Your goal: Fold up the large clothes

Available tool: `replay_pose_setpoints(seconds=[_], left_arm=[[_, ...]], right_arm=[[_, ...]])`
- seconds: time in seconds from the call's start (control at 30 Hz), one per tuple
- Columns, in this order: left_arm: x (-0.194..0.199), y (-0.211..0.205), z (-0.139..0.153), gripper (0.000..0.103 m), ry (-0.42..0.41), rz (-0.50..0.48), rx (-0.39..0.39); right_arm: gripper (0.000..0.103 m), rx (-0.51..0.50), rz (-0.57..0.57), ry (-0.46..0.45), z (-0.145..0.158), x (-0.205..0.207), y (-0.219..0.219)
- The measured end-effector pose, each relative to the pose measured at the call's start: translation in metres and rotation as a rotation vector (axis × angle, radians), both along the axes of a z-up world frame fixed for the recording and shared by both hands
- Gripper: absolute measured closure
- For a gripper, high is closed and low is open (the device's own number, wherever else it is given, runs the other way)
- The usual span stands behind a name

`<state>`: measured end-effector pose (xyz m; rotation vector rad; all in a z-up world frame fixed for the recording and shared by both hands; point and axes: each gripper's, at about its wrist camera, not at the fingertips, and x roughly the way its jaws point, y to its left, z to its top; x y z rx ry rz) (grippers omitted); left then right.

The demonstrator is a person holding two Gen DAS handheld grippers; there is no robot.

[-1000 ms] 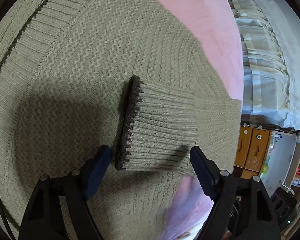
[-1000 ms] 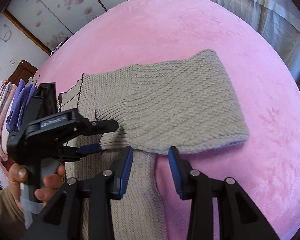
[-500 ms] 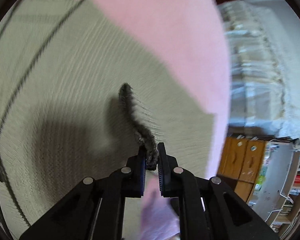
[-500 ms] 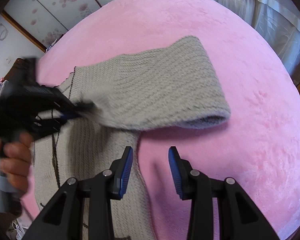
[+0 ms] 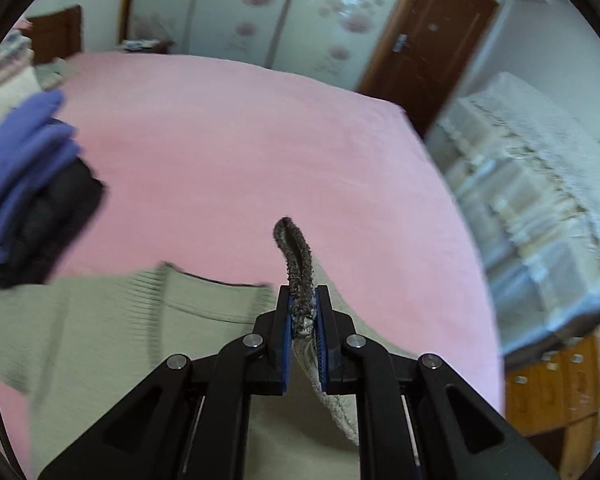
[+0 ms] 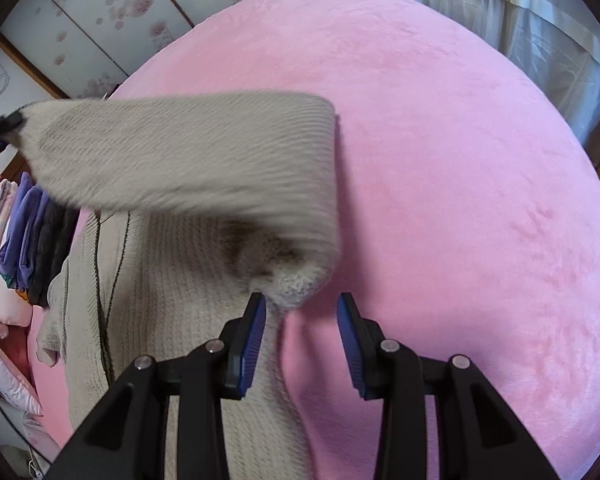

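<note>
The left gripper is clamping the sleeve by its cuff, stretching it leftward (right gripper gaping, empty) over the sweater.

pink bed | brown door | floral wardrobe panels | curtains

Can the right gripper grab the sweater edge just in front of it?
Probably yes. The right gripper is open and empty, and the sweater edge lies by its left finger with nothing between; the lifted sleeve hangs above.
</note>
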<state>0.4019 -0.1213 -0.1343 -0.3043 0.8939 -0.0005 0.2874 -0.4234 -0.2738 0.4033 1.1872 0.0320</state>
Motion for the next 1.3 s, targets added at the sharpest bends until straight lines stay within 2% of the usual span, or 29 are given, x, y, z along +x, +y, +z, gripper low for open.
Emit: replay_pose_setpoints(seconds=[0.1, 0.27, 0.4, 0.5, 0.6, 0.63, 0.67, 0.87, 0.97, 1.1, 1.17, 1.2, 1.3], left_arm=[[-0.003, 0.041, -0.023, 0.095, 0.049, 0.076, 0.045], [-0.015, 0.095, -0.090, 0.095, 0.192, 0.207, 0.031], [-0.027, 0.125, -0.122, 0.095, 0.241, 0.264, 0.057], [-0.033, 0.136, -0.133, 0.095, 0.258, 0.293, 0.049], [-0.032, 0.140, -0.130, 0.095, 0.240, 0.292, 0.056], [-0.030, 0.139, -0.127, 0.095, 0.228, 0.284, 0.068], [-0.029, 0.138, -0.125, 0.095, 0.217, 0.276, 0.076], [-0.019, 0.132, -0.113, 0.095, 0.156, 0.233, 0.115], [-0.013, 0.133, -0.129, 0.095, 0.202, 0.232, 0.140], [-0.009, 0.142, -0.178, 0.093, 0.373, 0.241, 0.171], [-0.011, 0.147, -0.189, 0.087, 0.414, 0.240, 0.154], [-0.014, 0.151, -0.189, 0.075, 0.414, 0.253, 0.137], [-0.022, 0.162, -0.176, 0.052, 0.392, 0.282, 0.065]], right_arm=[[0.066, -0.012, 0.035, -0.001, -0.003, 0.004, 0.014], [0.066, -0.039, 0.093, 0.013, -0.015, 0.013, 0.035], [0.066, -0.098, 0.114, 0.022, -0.022, 0.018, 0.046], [0.066, -0.116, 0.105, 0.031, -0.026, 0.020, 0.048], [0.067, -0.172, 0.119, -0.001, -0.023, 0.019, 0.053], [0.073, -0.191, 0.124, -0.010, -0.022, 0.018, 0.057], [0.086, -0.230, 0.126, -0.017, -0.020, 0.017, 0.060], [0.088, -0.254, 0.055, -0.018, -0.020, 0.011, 0.065], [0.086, -0.277, 0.064, 0.012, -0.024, 0.013, 0.067], [0.084, -0.277, 0.089, 0.046, -0.023, 0.016, 0.069], [0.084, -0.274, 0.106, 0.050, -0.020, 0.013, 0.068], [0.083, -0.276, 0.121, 0.047, -0.016, 0.011, 0.067], [0.083, -0.287, 0.140, 0.003, 0.002, -0.002, 0.062]])
